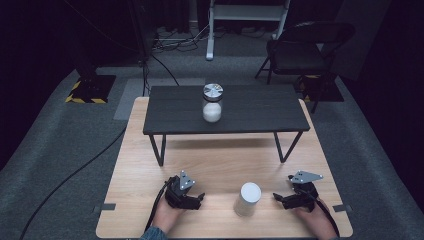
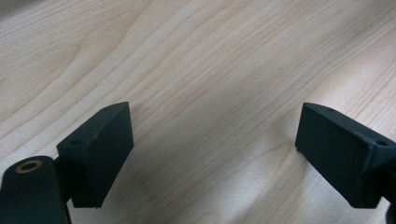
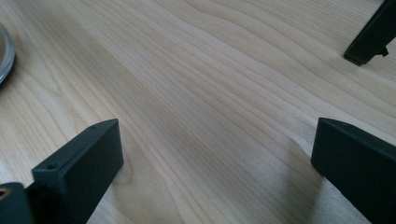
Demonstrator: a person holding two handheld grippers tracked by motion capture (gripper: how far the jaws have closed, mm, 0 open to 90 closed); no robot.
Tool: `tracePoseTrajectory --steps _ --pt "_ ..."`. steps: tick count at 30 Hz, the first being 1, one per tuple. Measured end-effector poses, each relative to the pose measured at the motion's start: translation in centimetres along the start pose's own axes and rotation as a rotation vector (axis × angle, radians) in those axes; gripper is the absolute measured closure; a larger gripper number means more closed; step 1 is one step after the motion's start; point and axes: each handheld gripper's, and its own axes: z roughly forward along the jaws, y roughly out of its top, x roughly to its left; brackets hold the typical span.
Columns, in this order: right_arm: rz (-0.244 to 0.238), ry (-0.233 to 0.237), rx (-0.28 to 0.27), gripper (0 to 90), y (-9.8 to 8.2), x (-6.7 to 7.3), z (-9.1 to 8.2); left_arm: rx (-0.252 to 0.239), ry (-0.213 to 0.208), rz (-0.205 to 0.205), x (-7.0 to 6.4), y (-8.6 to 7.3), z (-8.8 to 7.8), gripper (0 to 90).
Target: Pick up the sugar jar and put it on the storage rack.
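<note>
Both grippers rest low at the near edge of the light wooden table (image 1: 150, 150), jaws spread wide and holding nothing. From the high view, the left gripper (image 1: 197, 199) sits left of centre in the person's left hand (image 1: 165, 217); its own view (image 2: 212, 140) shows bare wood grain between the jaws. A white cylindrical cup (image 1: 248, 198) stands upright between the two grippers, near each but touching neither. The right gripper (image 1: 279, 197) lies to the cup's right, held by the right hand (image 1: 315, 217); its own view (image 3: 215, 158) adds a curved rim at the left edge, too cropped to identify, and a black leg foot (image 3: 369, 35) at upper right. Farther back, a small dark bench (image 1: 250, 112) stands on the table, carrying a lidded glass jar (image 1: 212, 102) part-filled with white material. Open wood lies between bench legs and grippers. Beyond the table stands a folding chair (image 1: 300, 50).
</note>
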Motion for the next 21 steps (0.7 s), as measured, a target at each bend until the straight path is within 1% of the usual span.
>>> tracePoseTrajectory --steps 4,21 --pt "0.004 -0.005 0.003 0.2 0.25 0.25 0.23 0.0 0.002 -0.002 -0.15 0.03 0.05 10.3" --pt "0.001 0.001 0.004 0.2 0.18 0.23 0.16 0.001 0.004 -0.004 -0.19 0.02 0.04 10.2"
